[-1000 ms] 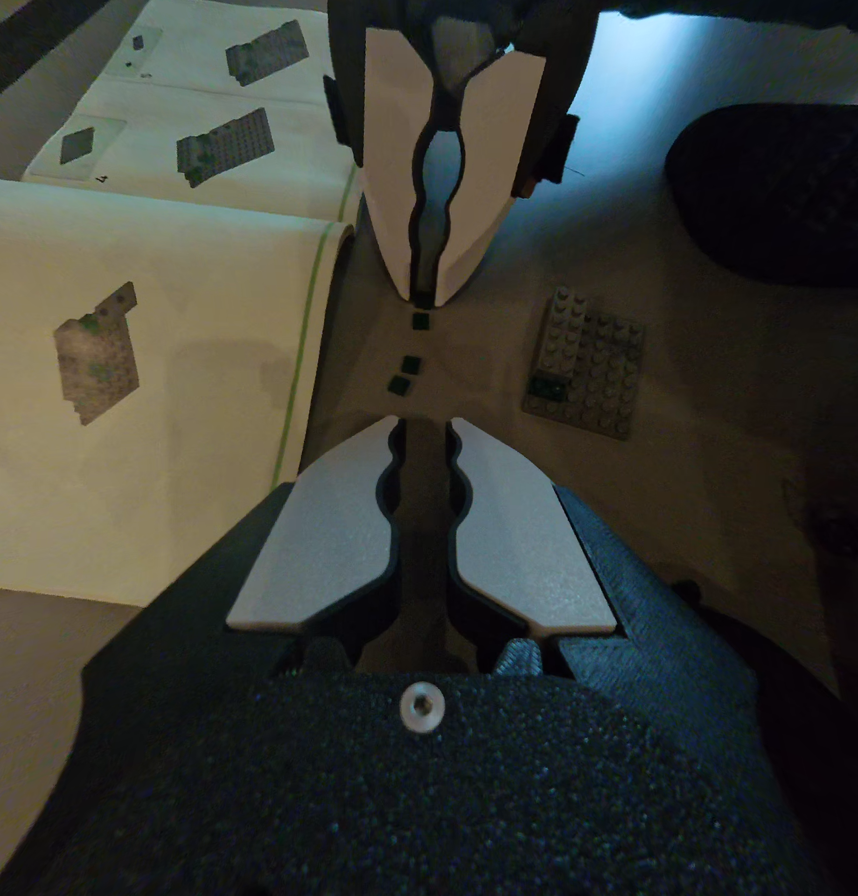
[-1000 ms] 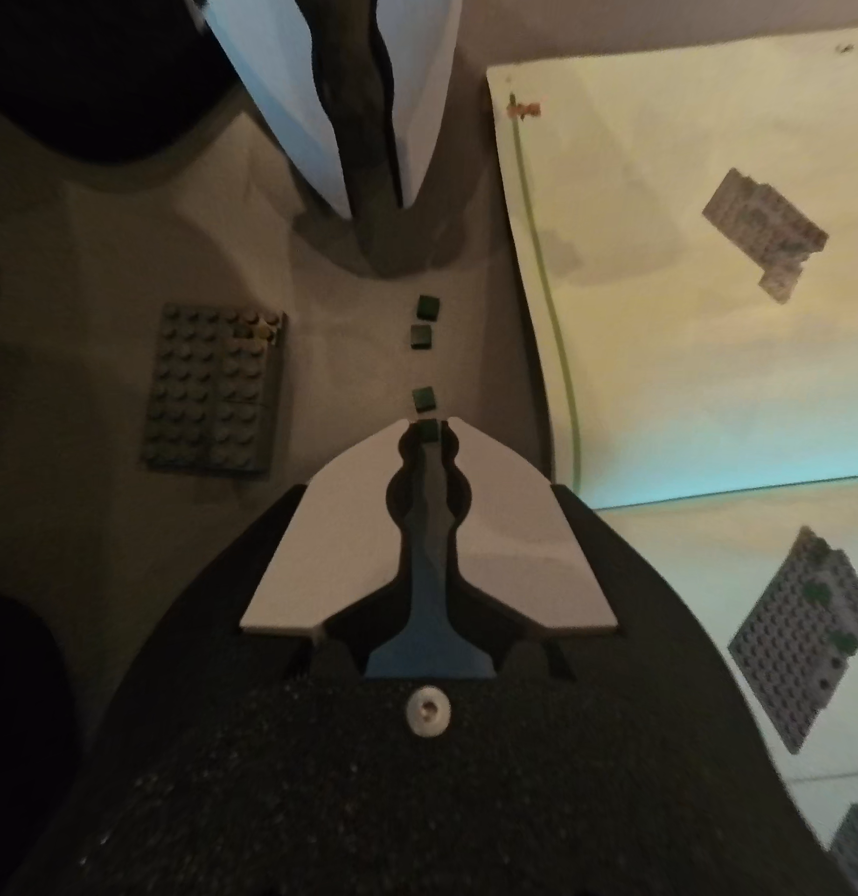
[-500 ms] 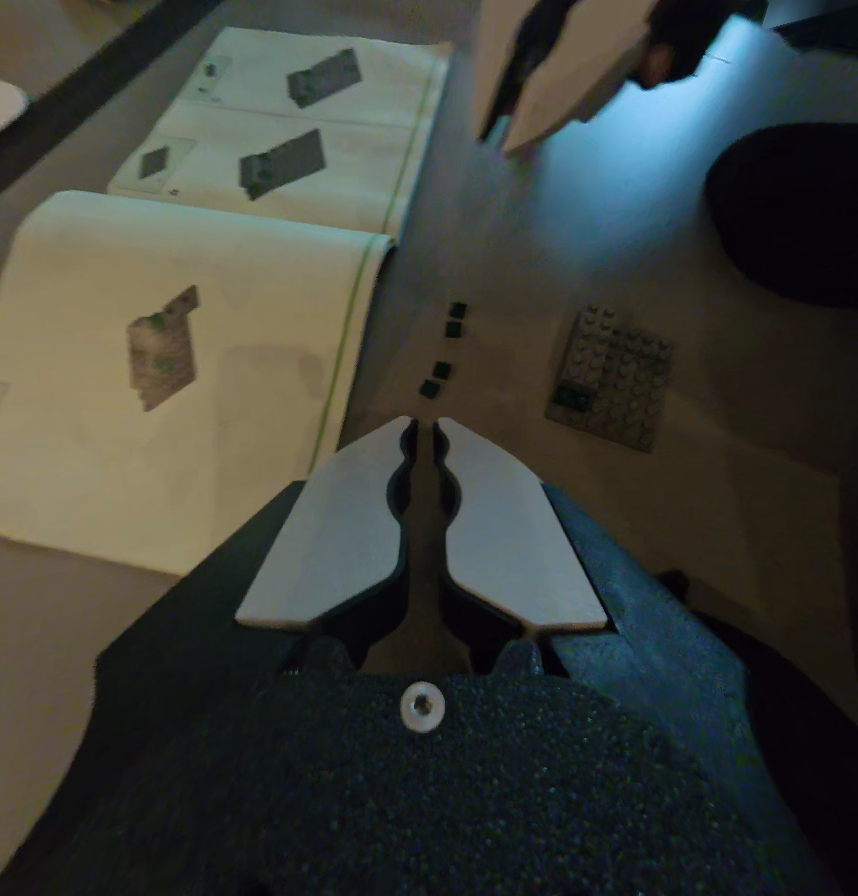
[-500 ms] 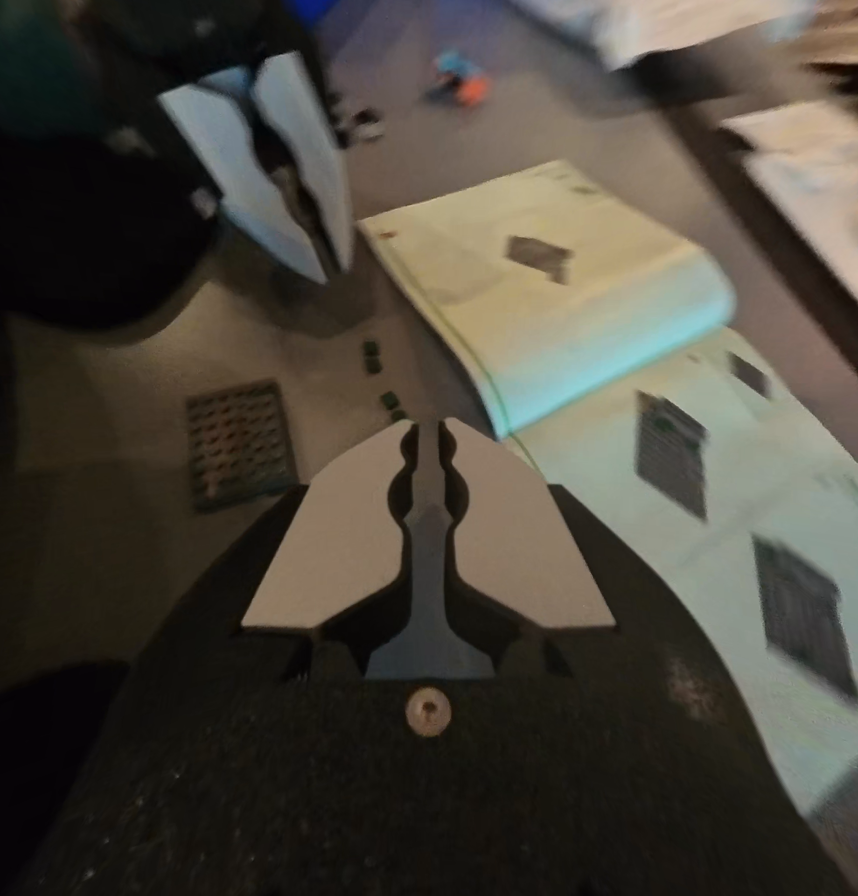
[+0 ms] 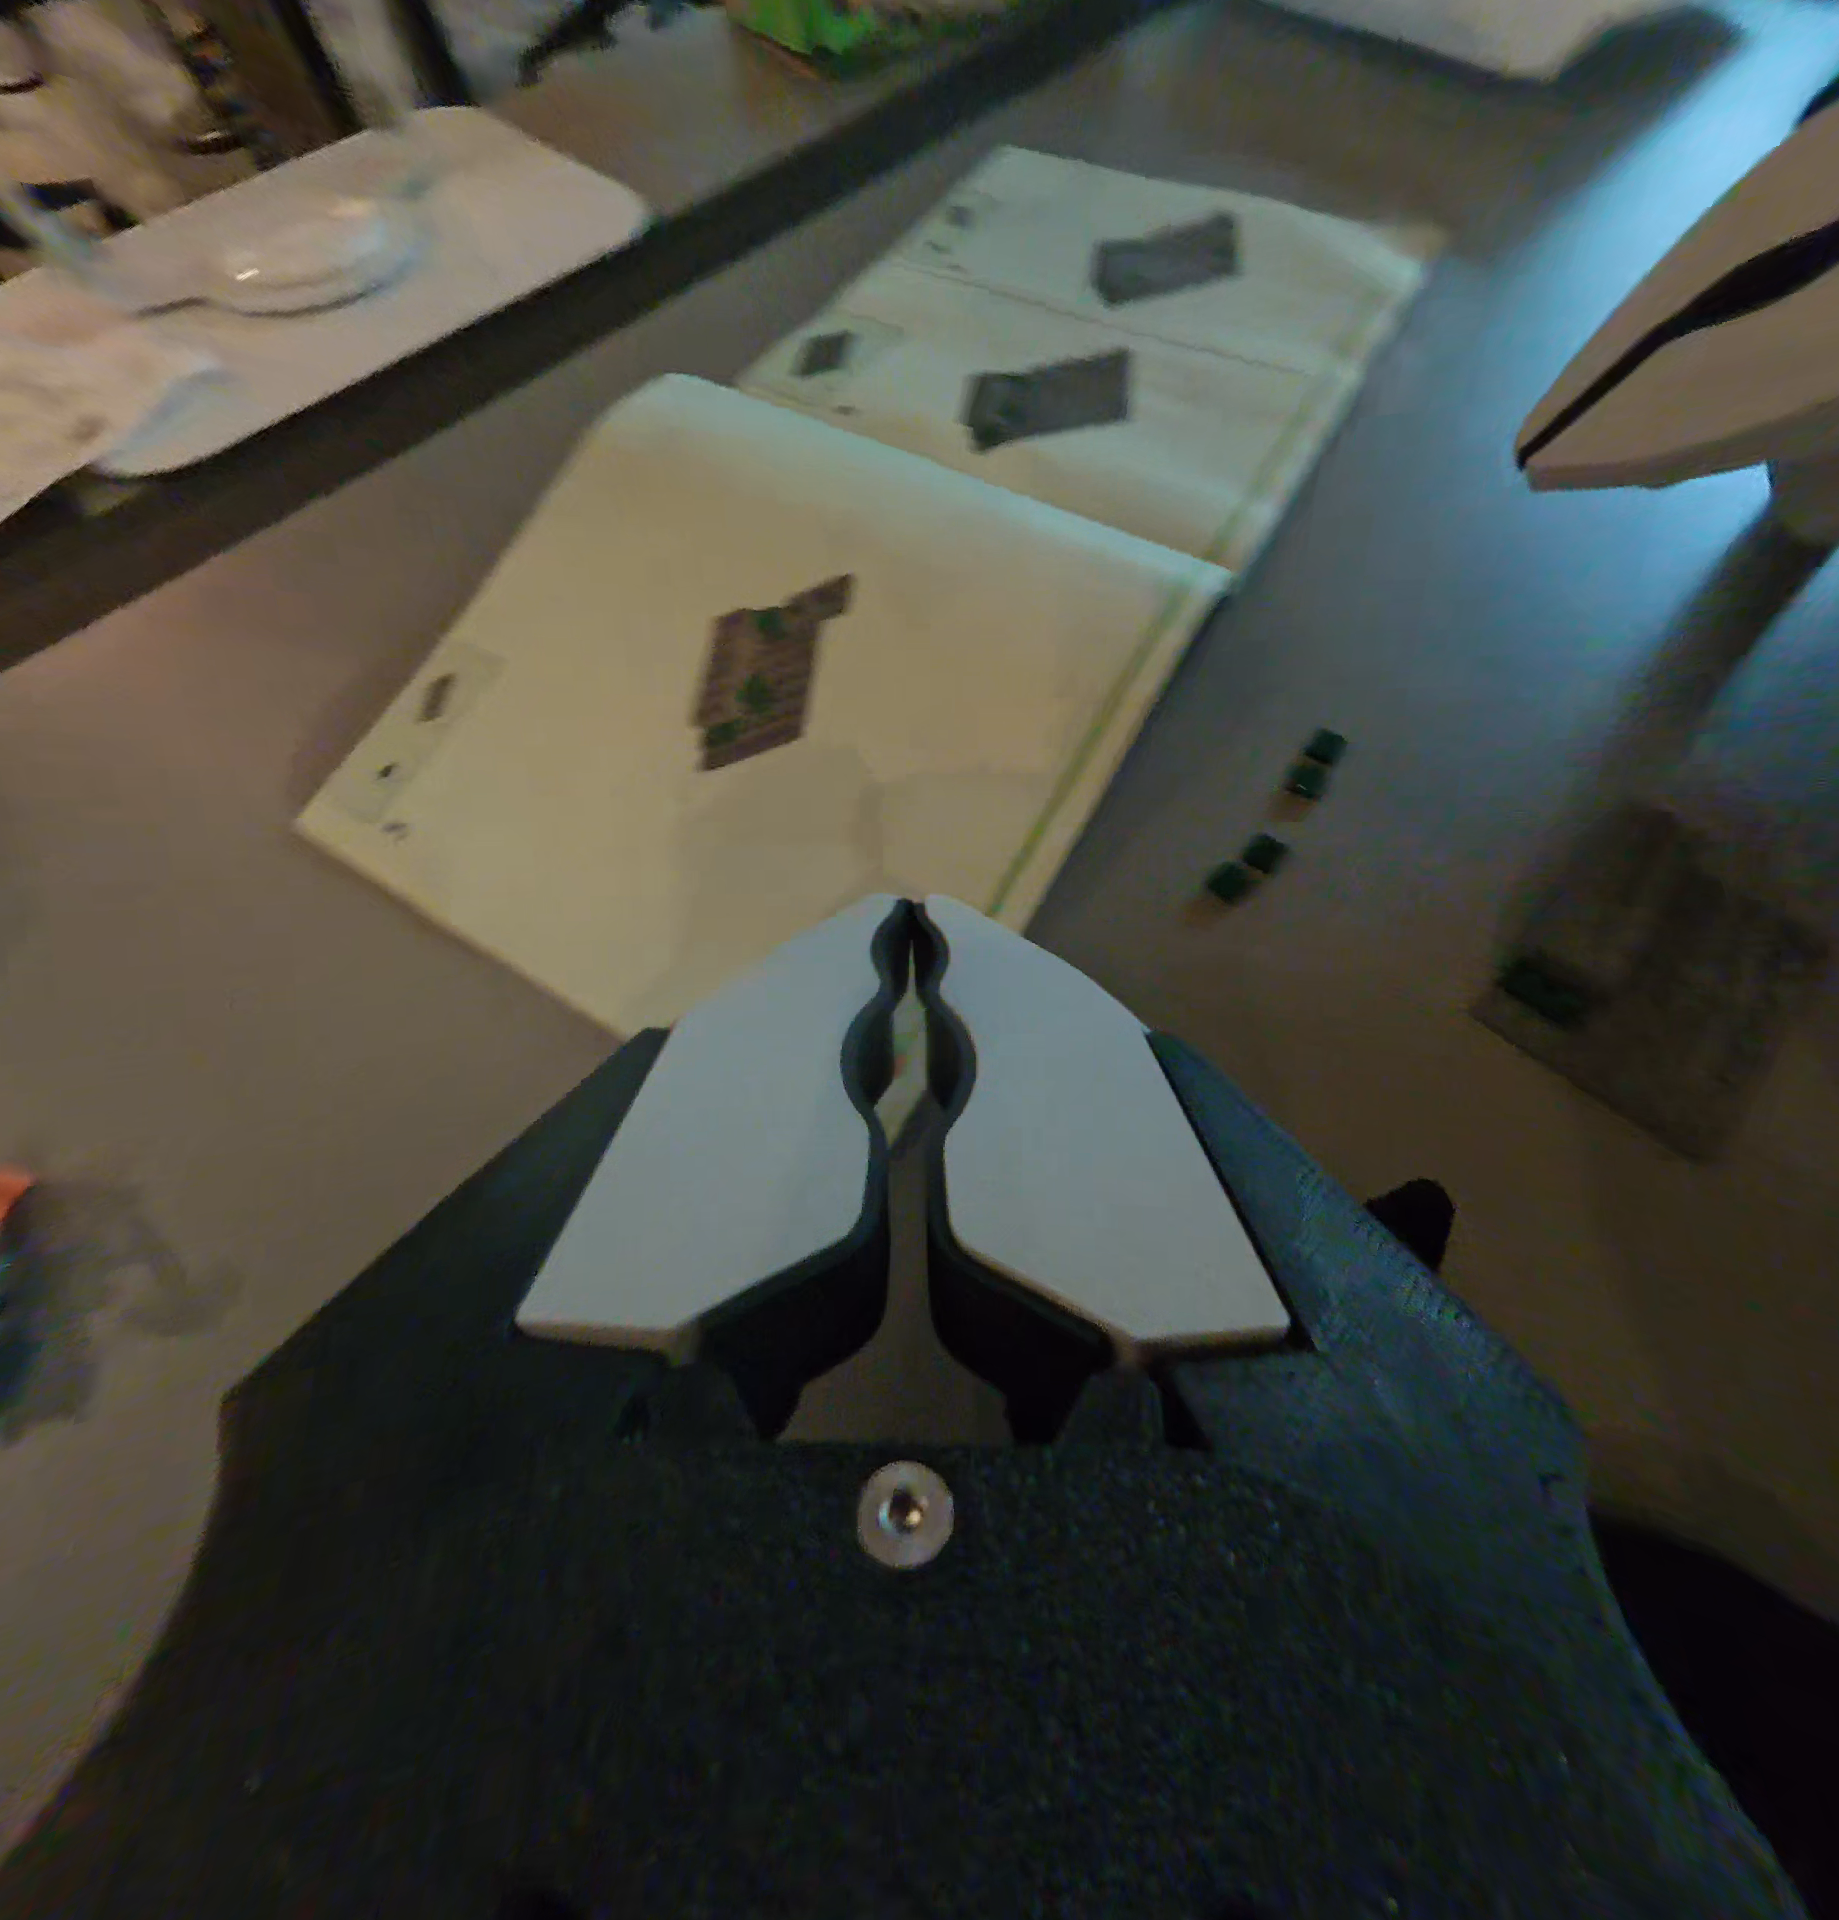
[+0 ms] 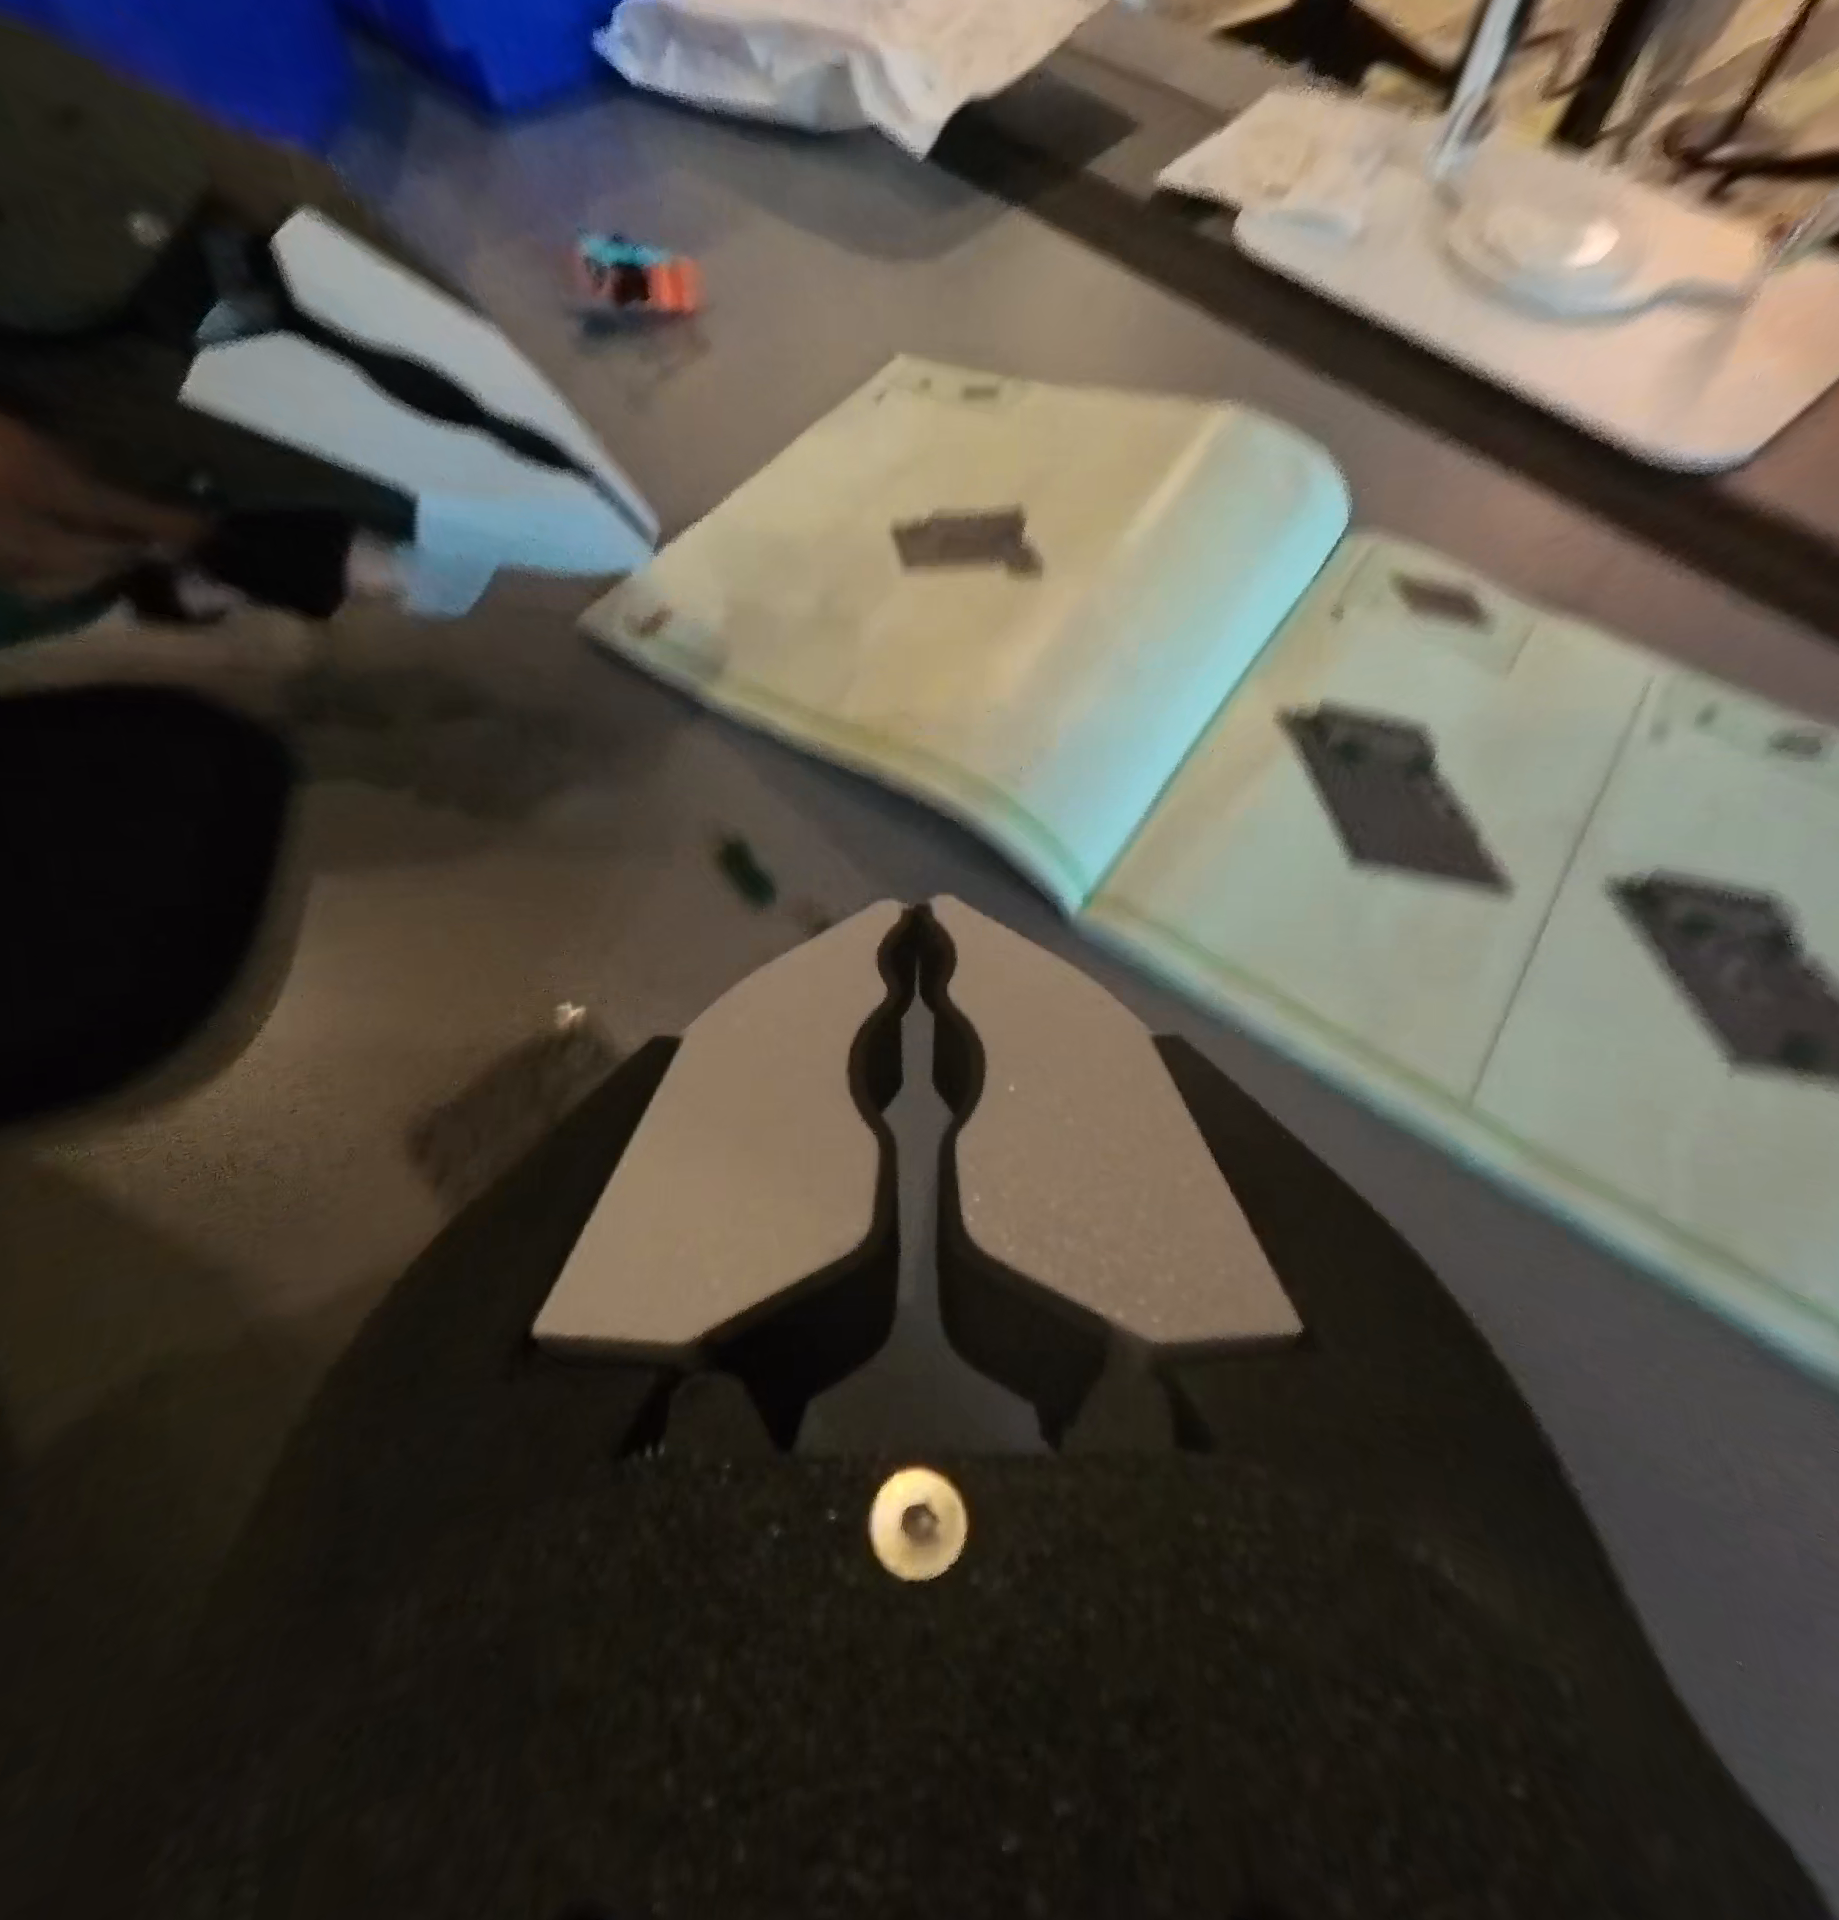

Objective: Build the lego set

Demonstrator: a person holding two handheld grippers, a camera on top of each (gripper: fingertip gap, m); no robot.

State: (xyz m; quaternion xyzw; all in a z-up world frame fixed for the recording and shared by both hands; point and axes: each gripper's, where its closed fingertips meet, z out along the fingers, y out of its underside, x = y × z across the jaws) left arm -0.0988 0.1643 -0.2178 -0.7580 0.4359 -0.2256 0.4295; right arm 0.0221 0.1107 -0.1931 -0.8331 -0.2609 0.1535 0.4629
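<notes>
Lego baseplate (image 5: 1663, 977), grey and studded, lies flat on the surface (image 5: 219, 935) ahead and to the right of the left gripper (image 5: 913, 912), with a green piece on its near-left corner. Four small green lego pieces (image 5: 1270, 821) sit in a loose line between that plate and the open instruction booklet (image 5: 790, 665), which lies ahead, just past the fingertips of the left gripper. Left gripper: tips closed together, nothing between them, held above the surface. Right gripper (image 6: 917, 914): tips also together, empty, raised off the surface; in the left wrist view it shows at far right (image 5: 1715, 343), above and beyond the green pieces. From the right wrist view the booklet (image 6: 1050, 623) is ahead and to the right, green pieces (image 6: 743, 868) just ahead-left of the tips; baseplate is a blurred dark patch left of the fingers, can't resolve it. White tray (image 5: 375, 270) with a clear glass dish sits far ahead-left on a second surface. Small orange/teal item (image 6: 640, 283) far ahead, blurred
</notes>
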